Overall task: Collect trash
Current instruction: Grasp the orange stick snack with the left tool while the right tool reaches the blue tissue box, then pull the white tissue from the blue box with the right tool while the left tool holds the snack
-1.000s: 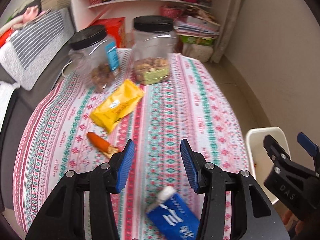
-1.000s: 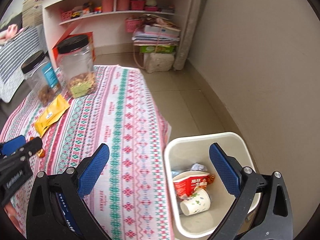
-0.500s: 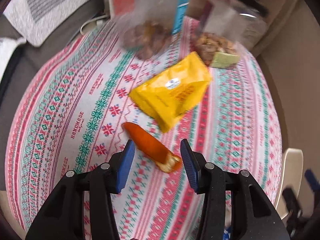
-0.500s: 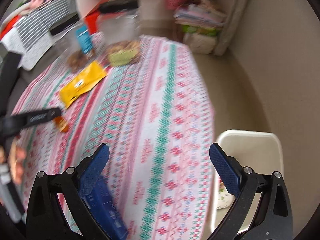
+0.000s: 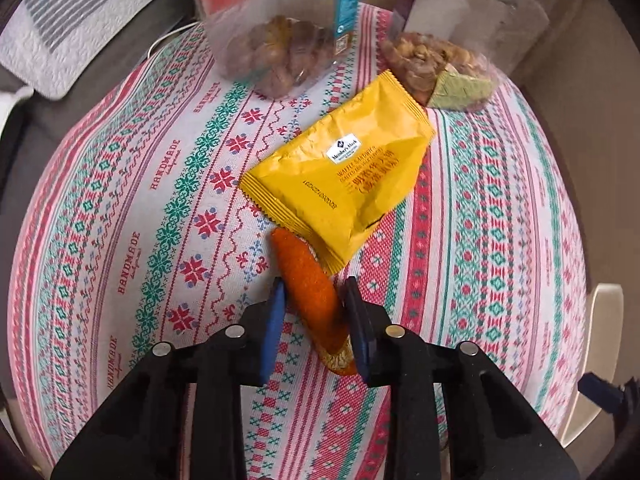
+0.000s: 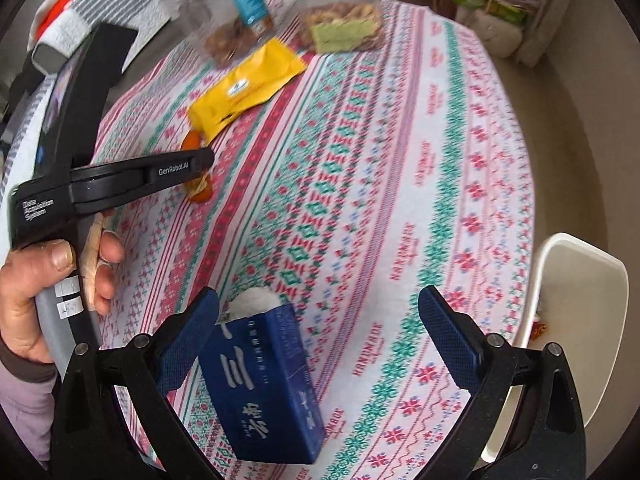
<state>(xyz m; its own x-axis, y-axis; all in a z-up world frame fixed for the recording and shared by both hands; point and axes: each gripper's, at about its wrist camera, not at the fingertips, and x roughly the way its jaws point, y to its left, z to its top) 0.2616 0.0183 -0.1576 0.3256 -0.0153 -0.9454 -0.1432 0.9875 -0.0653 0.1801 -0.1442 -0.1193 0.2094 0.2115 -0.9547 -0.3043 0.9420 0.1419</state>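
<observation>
An orange peel [image 5: 314, 294] lies on the patterned tablecloth [image 5: 120, 208], its far end tucked under a yellow snack wrapper [image 5: 340, 176]. My left gripper [image 5: 314, 304] has closed in around the peel, its blue pads against the peel's sides. The right wrist view also shows the left gripper [image 6: 200, 164] over the peel [image 6: 198, 192]. My right gripper [image 6: 320, 312] is wide open above the table, with a blue tissue pack [image 6: 264, 384] lying just inside its left finger. A white trash bin [image 6: 580, 304] stands past the table's right edge.
Two clear plastic jars of nuts [image 5: 280, 52] [image 5: 444, 60] stand at the far end of the table behind the wrapper. A grey sofa with a striped cloth [image 5: 60, 40] is to the left. The bin rim also shows in the left wrist view [image 5: 600, 344].
My left gripper moved forward and down over the orange peel and narrowed its jaws onto it. My right gripper swung left from the bin to over the table and blue tissue pack.
</observation>
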